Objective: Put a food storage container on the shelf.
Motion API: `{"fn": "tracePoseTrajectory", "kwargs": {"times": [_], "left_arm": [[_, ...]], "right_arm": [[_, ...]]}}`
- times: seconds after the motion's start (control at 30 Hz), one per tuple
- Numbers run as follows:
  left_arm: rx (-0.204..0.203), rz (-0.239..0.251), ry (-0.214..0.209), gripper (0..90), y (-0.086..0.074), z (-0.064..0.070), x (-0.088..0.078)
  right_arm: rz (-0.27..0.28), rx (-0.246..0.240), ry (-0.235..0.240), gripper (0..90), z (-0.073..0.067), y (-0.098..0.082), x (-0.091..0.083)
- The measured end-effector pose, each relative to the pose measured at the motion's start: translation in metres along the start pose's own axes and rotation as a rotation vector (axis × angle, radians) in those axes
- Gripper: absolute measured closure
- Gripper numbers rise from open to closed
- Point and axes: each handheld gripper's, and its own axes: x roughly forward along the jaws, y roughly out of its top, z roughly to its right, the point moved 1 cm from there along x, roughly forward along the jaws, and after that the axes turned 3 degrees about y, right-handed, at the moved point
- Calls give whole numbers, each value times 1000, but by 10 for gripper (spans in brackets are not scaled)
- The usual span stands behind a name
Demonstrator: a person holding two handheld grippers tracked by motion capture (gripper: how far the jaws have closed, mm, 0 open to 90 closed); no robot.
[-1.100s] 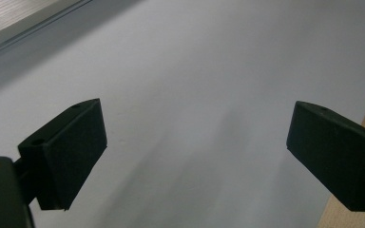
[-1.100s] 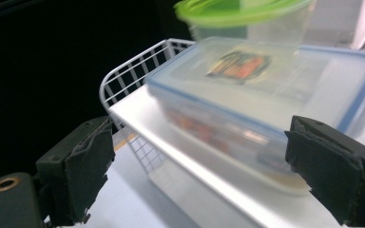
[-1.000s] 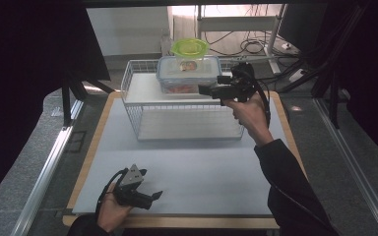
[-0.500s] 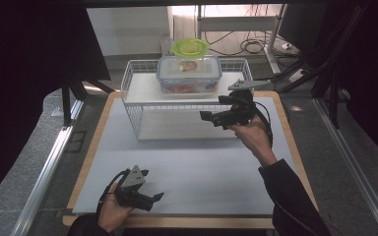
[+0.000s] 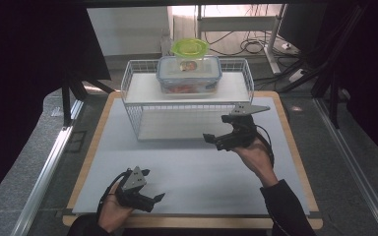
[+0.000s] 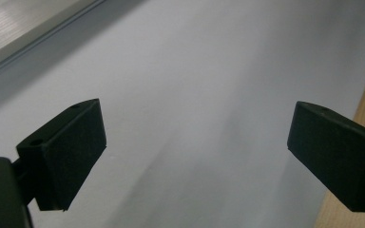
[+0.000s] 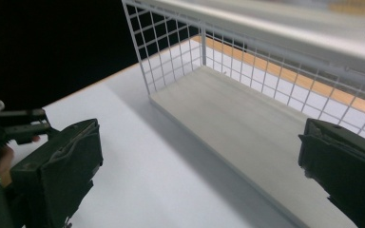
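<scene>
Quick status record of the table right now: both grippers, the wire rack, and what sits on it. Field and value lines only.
left gripper: open, empty, low over the white mat near the table's front edge
right gripper: open, empty, held in front of the wire rack, apart from it
rack top shelf: clear food container with a blue-trimmed lid, closed, reddish contents
green bowl: behind the container; whether it rests on the rack cannot be told
rack lower shelf: bare
</scene>
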Motion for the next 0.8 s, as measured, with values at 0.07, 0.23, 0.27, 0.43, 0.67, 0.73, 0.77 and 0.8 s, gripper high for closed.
{"fn": "tracePoseTrajectory", "kwargs": {"times": [0.07, 0.23, 0.27, 0.43, 0.67, 0.73, 0.77, 0.8], "left_arm": [[-2, -1, -2, 53, 0, 0, 0], [-6, 4, -5, 51, 0, -1, 0], [-6, 4, -5, 50, 0, 0, 0], [-6, 2, -5, 50, 0, -1, -1], [-7, 2, -5, 48, 0, -1, -1], [-8, 2, -4, 47, 0, -1, -1], [-9, 2, -4, 48, 0, -1, -1], [-9, 2, -4, 47, 0, -1, -1]], "right_arm": [[-1, 0, -9, 1, 1, -9, 1], [-22, 2, -36, 0, 3, -30, 2], [-32, -1, -39, 0, 2, -32, 2], [-21, -19, -53, 0, -3, -39, -3], [-37, -16, -50, 0, -10, -50, -10], [-42, -16, -54, 0, -12, -54, -11], [-44, -16, -57, 0, -13, -55, -11], [-49, -17, -60, 0, -15, -57, -11]]}}
